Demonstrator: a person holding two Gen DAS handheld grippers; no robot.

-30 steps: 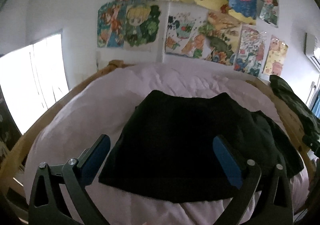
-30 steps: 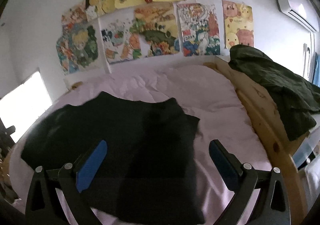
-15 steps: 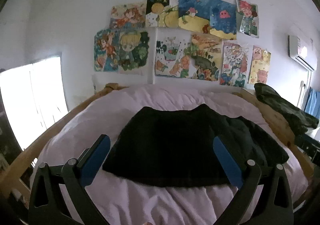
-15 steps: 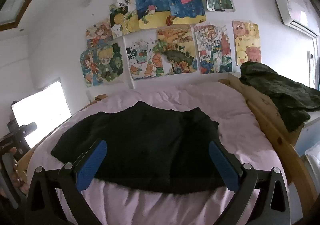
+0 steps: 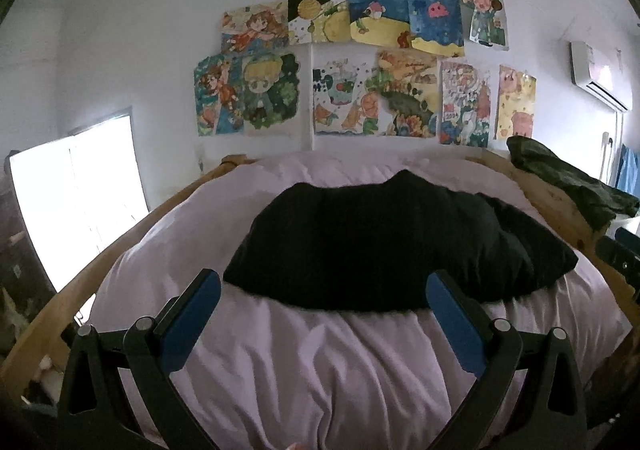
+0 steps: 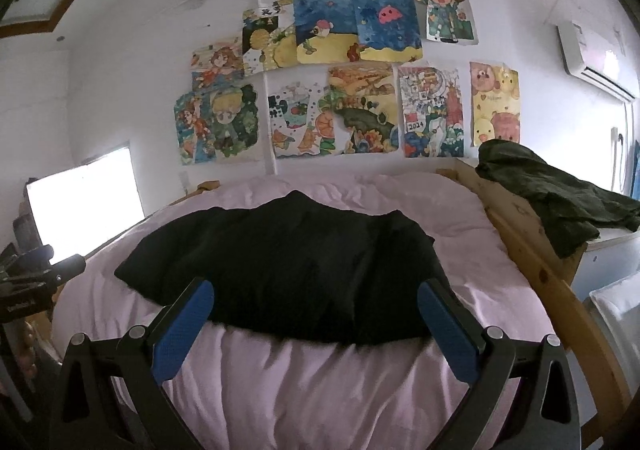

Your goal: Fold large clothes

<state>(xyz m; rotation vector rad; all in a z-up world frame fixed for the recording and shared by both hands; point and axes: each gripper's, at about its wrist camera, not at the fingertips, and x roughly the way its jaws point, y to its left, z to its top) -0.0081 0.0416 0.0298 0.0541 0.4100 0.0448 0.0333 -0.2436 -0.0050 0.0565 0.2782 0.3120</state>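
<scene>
Although the bed (image 5: 320, 362) with its pale pink quilt fills most of both views, the thing to be folded is the black garment (image 5: 380, 242), lying flattened across the quilt just ahead of both claws and partly between their blue pads. It looks soft, limp and light, likely to sag and drag when lifted, so a hold on the near hem corners seems best, one corner per claw. The left claw (image 5: 322, 308) is spread wide and grips nothing; the right claw (image 6: 314, 314) is equally wide apart and empty, with its tips over the garment's near edge.

The left wrist view shows the garment's right side bunched into a second layer, ahead and to the right of the claw. The right wrist view shows more of the dark green clothing (image 6: 560, 202) heaped beyond the bed's wooden rail (image 6: 532, 262), far right of the claw, and the other handheld tool (image 6: 36, 282) at far left.
</scene>
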